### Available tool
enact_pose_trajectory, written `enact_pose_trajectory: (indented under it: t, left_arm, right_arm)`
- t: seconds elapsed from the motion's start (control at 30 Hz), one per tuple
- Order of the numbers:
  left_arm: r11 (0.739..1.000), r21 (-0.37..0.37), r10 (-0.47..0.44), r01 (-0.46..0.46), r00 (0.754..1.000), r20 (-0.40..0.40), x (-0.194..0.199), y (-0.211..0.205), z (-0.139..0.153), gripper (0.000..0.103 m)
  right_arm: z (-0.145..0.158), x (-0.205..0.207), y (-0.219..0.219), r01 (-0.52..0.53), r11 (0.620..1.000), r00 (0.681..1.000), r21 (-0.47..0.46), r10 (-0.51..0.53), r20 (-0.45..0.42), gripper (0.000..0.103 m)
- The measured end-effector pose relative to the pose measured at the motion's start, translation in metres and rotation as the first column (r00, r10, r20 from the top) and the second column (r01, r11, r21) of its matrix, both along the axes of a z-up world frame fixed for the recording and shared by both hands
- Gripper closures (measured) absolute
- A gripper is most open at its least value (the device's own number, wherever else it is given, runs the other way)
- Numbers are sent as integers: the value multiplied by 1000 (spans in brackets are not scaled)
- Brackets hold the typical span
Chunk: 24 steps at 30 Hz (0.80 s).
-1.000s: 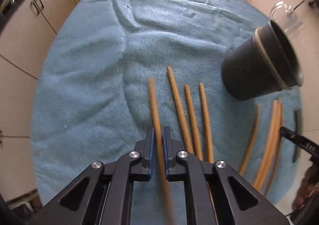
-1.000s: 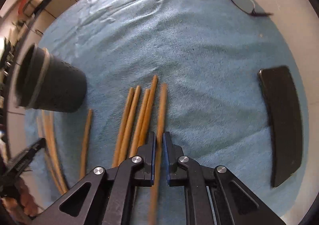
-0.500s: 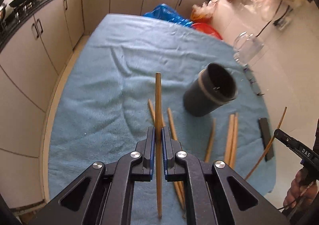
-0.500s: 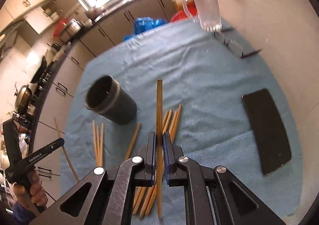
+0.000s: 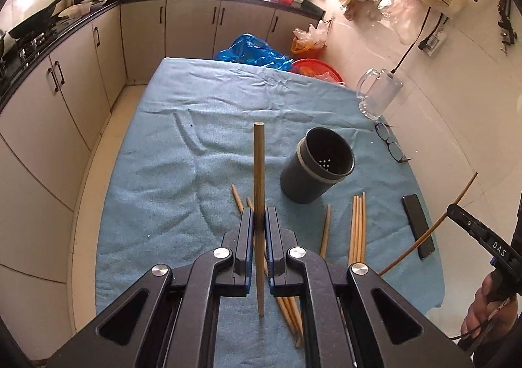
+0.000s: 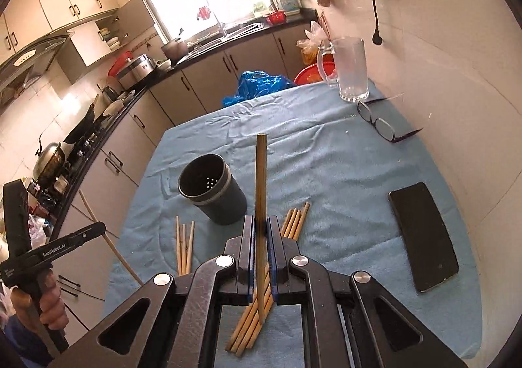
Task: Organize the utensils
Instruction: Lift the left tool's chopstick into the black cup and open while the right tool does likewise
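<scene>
Chopsticks: two held, one per gripper, rest loose on the blue towel [image 5: 169, 152]. Left gripper [image 5: 258, 221] is pinching one chopstick [image 5: 258, 172], which stands upright between the pads, its top end well above the fingertips and its lower end hanging below them, off the cloth. Right gripper [image 6: 260, 227] is pinching another chopstick [image 6: 261, 178] the same way, upright and clear of the towel. Both sticks are plain light-brown wood, round and straight.

Loose on the towel, from the left wrist view: a bundle of four [image 5: 357, 224] lying parallel right of the gripper, a single one [image 5: 325, 227] just left of that bundle, and a fanned group [image 5: 239, 201] partly hidden under the gripper, count unclear. The right wrist view shows a fanned group of about four or five [image 6: 295, 221] under the gripper and three [image 6: 184, 244] to its left.

One dark holder cup [image 5: 316, 169] stands upright on the towel, open and nothing seen inside, with holes in the bottom; it sits ahead and right of the left gripper, ahead and left of the right one, apart from both held sticks.

Also on the towel: one black phone [image 6: 424, 234] near the right edge, one pair of glasses [image 6: 380, 123], one glass mug [image 6: 352, 68] at the far right corner.
</scene>
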<state>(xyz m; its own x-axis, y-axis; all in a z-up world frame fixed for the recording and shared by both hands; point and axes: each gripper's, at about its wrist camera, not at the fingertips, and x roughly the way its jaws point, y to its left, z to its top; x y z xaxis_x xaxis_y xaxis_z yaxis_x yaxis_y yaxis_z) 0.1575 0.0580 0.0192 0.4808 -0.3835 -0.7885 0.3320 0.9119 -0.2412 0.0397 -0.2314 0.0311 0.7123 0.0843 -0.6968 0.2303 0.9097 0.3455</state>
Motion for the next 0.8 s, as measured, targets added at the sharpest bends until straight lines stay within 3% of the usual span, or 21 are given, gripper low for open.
enact_pose_trajectory:
  t: [0.43, 0.8]
  left_arm:
    - [1000, -20, -15, 16, 998, 62, 4, -6, 29, 97]
    - [998, -57, -22, 29, 992, 121, 16, -19, 71, 97]
  right_arm:
    - [29, -7, 0, 9, 1000, 998, -7, -8, 69, 96]
    - [58, 22, -9, -26, 998, 990, 57, 18, 137, 96]
